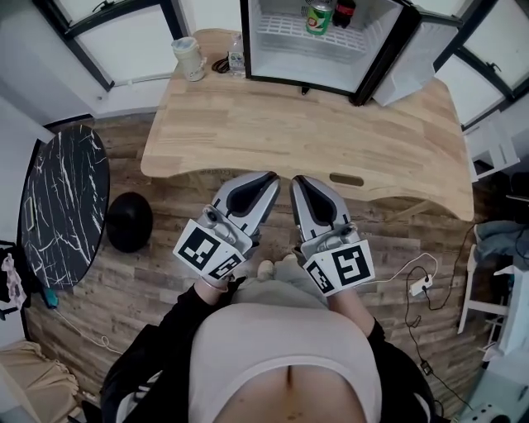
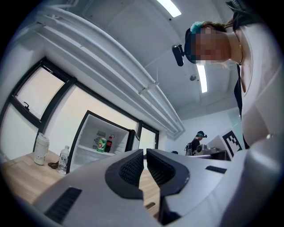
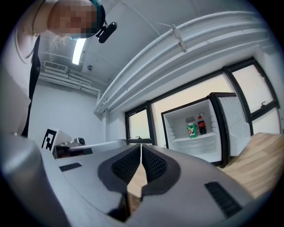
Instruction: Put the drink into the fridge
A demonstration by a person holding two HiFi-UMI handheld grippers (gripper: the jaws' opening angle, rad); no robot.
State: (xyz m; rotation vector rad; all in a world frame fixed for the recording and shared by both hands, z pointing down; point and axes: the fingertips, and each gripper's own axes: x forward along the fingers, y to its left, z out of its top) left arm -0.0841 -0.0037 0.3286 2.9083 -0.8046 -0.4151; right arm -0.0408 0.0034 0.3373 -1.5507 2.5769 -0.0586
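Left tool point(image 1: 269, 177) and right tool point(image 1: 298, 180), lower centre, are both shut and empty; next probably means opening one to fetch the bottle point(image 1: 237, 56), upper left beside the open fridge point(image 1: 281, 37).

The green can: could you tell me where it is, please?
Head view, top: the green can stands on the fridge shelf, left of the dark bottle.

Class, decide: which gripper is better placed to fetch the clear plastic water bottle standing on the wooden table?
Left. The clear plastic water bottle stands left of the open white fridge, nearer the left gripper; the right gripper would likely have to cross over. Both are empty.
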